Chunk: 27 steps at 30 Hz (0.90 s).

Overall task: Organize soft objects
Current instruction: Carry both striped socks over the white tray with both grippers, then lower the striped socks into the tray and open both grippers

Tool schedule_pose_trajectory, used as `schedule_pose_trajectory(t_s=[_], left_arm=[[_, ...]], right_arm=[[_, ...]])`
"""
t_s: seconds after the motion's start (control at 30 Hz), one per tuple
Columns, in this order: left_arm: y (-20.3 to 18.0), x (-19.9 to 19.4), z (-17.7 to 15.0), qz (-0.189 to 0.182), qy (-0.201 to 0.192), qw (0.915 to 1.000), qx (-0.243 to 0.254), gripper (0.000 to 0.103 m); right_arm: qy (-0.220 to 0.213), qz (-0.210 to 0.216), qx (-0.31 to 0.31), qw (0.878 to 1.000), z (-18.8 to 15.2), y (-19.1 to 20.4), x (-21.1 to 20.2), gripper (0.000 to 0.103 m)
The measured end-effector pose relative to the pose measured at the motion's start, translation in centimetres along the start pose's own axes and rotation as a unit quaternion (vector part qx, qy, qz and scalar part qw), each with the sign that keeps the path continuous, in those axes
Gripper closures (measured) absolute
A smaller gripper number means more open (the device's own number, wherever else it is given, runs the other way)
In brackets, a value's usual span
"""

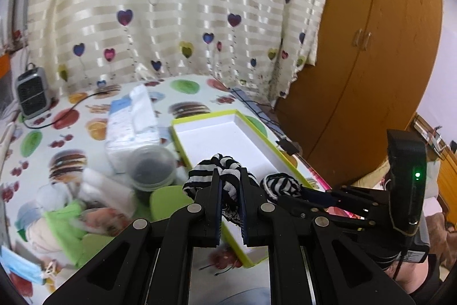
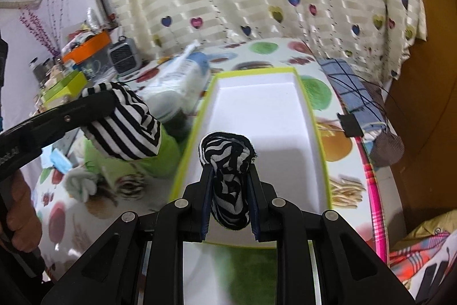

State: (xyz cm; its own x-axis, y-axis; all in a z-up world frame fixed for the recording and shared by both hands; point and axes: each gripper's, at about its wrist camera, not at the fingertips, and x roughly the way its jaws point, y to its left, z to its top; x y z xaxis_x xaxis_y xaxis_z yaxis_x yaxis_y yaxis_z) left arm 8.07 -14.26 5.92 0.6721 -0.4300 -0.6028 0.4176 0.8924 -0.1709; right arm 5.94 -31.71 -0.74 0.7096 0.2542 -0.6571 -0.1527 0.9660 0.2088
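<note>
Striped sock bundle [image 2: 228, 176] clamped in right gripper [image 2: 230, 185], hanging over near end of white tray [image 2: 285, 119], tray's long axis running straight ahead. Second striped sock [image 1: 225, 179] pinched in left gripper [image 1: 230, 190], just beside tray's left rim, slightly farther off.

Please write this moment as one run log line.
left gripper: shut on striped sock | right gripper: shut on rolled striped sock | both above white box | box: nothing inside
</note>
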Motion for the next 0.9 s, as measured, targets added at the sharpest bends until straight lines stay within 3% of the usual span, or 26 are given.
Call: schedule_pose_trajectory(t_s=[0.6, 0.73, 0.9], left_arm=[[-2.6, 8.3, -1.1, -0.011, 0.087, 0.9959, 0.024, 0.094], [-2.8, 9.3, -1.4, -0.01, 0.099, 0.9946, 0.027, 0.093], [-2.9, 9.4, -1.5, -0.01, 0.102, 0.9943, 0.03, 0.077]], right_arm=[[0.034, -0.031, 0.018, 0.999, -0.5, -4.1, 3.4, 0.08], [0.035, -0.042, 0.008, 0.998, -0.6, -4.1, 3.4, 0.07], [0.029, -0.05, -0.003, 0.998, -0.6, -3.9, 3.0, 0.061]])
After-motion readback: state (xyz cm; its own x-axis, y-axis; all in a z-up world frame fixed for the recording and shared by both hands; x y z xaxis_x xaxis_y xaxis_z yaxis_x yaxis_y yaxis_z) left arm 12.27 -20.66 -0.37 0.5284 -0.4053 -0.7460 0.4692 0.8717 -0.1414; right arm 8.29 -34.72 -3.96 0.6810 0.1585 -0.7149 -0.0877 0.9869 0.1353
